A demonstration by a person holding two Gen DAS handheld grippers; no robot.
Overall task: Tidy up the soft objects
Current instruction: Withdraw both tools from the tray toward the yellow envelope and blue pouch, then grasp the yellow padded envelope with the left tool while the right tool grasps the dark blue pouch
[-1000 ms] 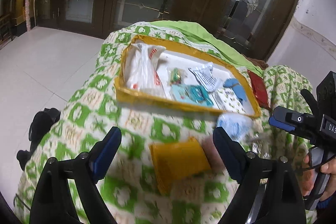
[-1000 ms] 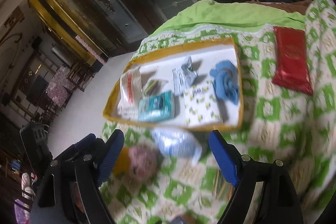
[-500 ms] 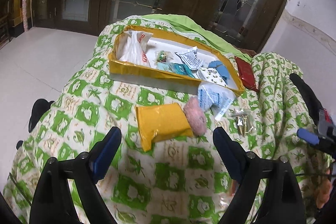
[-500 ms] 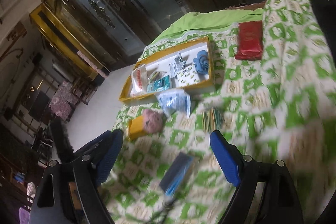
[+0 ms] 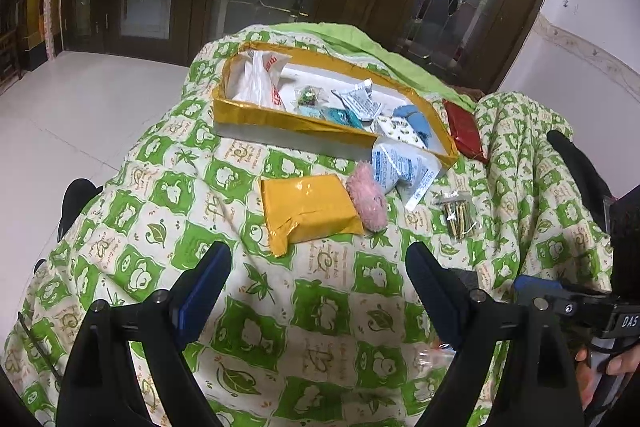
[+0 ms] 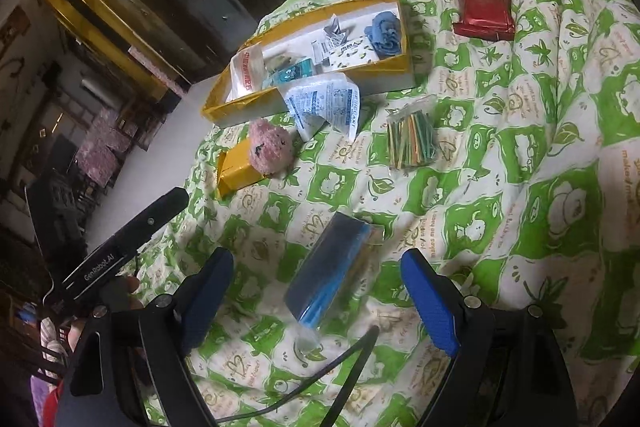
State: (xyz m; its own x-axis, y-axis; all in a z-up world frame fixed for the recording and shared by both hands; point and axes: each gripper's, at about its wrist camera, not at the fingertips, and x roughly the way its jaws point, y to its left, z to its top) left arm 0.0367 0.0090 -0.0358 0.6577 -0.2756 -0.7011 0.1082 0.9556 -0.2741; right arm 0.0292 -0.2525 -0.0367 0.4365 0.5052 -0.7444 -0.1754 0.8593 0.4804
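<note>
A yellow-rimmed tray on the green-and-white blanket holds several soft packets and a blue cloth. In front of it lie a white-blue sachet, a pink fluffy toy and a yellow packet. My left gripper is open and empty, short of the yellow packet. My right gripper is open over a blue packet in clear wrap, its fingers apart from it.
A clear bag of coloured sticks lies right of the sachet. A red packet sits beside the tray's right end. A black cable crosses the blanket near my right gripper. The blanket drops to a tiled floor on the left.
Both grippers have drawn back from the tray, so more blanket shows. The blue packet has come into view between the right fingers. The sachet now rests against the tray's front wall.
</note>
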